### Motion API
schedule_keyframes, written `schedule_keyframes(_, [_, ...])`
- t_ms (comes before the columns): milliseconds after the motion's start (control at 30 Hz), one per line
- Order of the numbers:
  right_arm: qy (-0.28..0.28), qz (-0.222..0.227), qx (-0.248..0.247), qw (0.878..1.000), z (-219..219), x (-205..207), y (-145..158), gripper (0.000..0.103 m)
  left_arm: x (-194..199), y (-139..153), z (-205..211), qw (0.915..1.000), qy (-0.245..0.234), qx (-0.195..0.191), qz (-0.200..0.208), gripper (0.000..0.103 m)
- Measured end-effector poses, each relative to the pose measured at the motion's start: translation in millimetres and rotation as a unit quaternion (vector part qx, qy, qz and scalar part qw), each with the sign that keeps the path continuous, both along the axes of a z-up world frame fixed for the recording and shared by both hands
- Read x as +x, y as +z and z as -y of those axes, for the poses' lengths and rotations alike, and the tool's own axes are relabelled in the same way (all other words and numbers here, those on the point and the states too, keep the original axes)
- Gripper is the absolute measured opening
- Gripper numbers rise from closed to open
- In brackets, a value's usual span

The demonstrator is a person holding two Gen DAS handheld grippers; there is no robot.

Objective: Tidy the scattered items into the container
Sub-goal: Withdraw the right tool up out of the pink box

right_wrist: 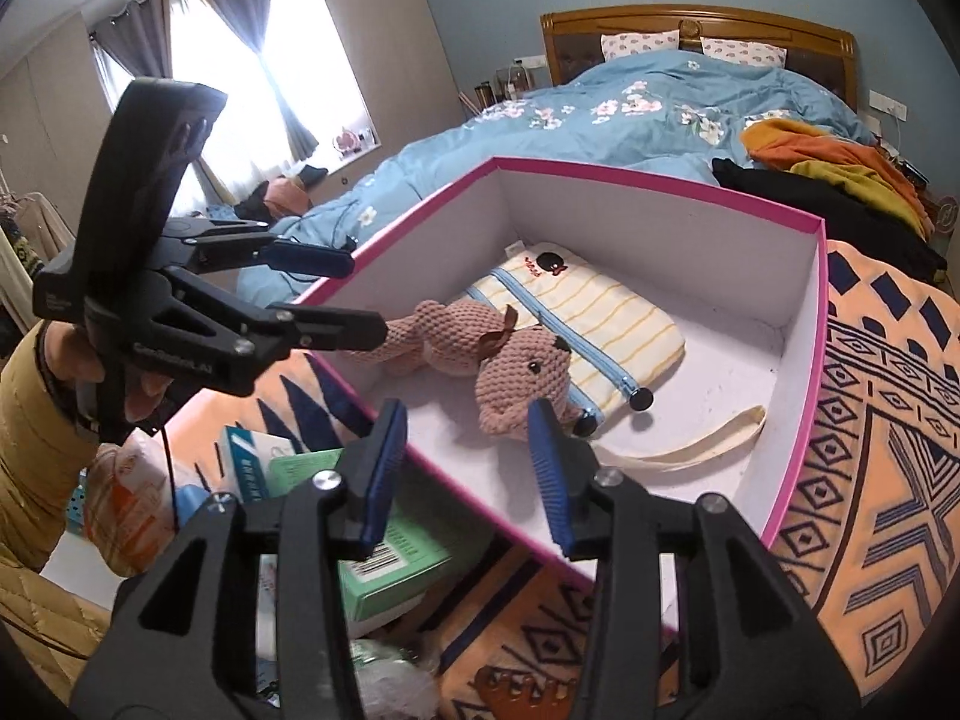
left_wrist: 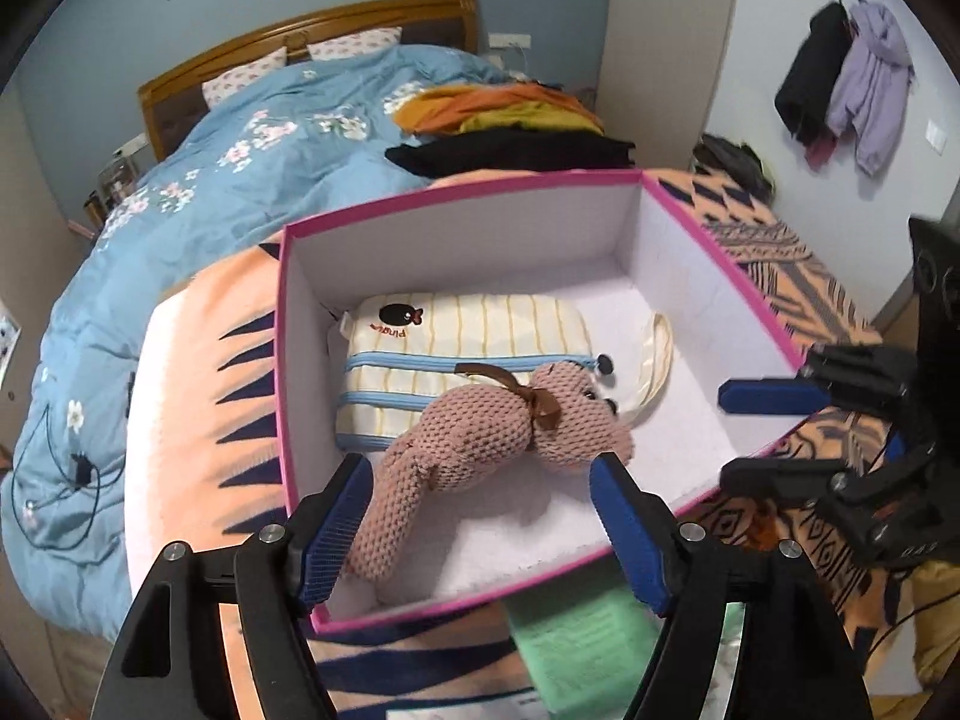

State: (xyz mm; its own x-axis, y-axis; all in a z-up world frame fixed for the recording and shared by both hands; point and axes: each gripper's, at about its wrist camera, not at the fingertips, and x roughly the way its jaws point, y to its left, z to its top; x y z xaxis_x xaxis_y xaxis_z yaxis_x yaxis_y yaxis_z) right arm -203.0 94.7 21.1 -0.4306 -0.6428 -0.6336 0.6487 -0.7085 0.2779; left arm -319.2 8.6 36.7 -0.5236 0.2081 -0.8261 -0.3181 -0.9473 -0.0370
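A pink-rimmed white box (left_wrist: pixel 456 195) (right_wrist: pixel 660 180) stands on an orange patterned blanket. Inside it a striped cream zip pouch (left_wrist: pixel 480 324) (right_wrist: pixel 624 324) lies flat, and a brown knitted toy animal (left_wrist: pixel 480 438) (right_wrist: pixel 516 372) rests partly on top of it. My left gripper (left_wrist: pixel 483 531) (right_wrist: pixel 367 293) is open at the box's near corner, its blue pads on either side of the toy's legs. My right gripper (right_wrist: pixel 467 474) (left_wrist: pixel 729 435) hangs open over the box's side rim, close to the toy's head, with nothing in it.
A green carton (left_wrist: pixel 576 642) (right_wrist: pixel 384 564), a white and teal carton (right_wrist: pixel 246 462) and a plastic packet (right_wrist: pixel 126 498) lie on the blanket outside the box. Beyond it lie a blue floral duvet (left_wrist: pixel 258 138) and folded clothes (left_wrist: pixel 510 150).
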Motion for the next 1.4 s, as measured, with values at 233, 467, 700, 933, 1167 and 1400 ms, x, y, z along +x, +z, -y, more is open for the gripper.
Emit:
schedule_keyframes(233, [0.003,-0.004,-0.018,1.000,-5.6,22.3,0.7,0.044,26.6,11.0,3.7,0.9989,0.031,0.033,-0.013,0.077])
schedule_keyframes(467, [-0.003,-0.024,-0.033,0.999,-13.7,45.1,5.7,0.045,55.5,18.0,8.0,0.9961,0.063,0.054,-0.030,0.083])
schedule_keyframes(700, [-0.011,-0.042,-0.039,0.998,-15.3,64.5,7.4,0.057,83.9,21.9,14.4,0.9897,0.104,0.090,-0.040,0.088])
schedule_keyframes(933, [-0.005,-0.072,-0.052,0.996,-23.0,96.0,23.0,0.065,114.9,34.3,24.4,0.9818,0.111,0.152,-0.028,0.092])
schedule_keyframes(1167, [-0.001,-0.100,-0.059,0.993,-36.1,130.5,36.3,0.067,151.2,54.2,31.9,0.9781,0.099,0.179,-0.037,0.092])
schedule_keyframes(1400, [-0.010,-0.104,-0.071,0.992,-52.5,152.1,38.0,0.067,186.1,58.9,30.3,0.9779,0.077,0.191,-0.036,0.092])
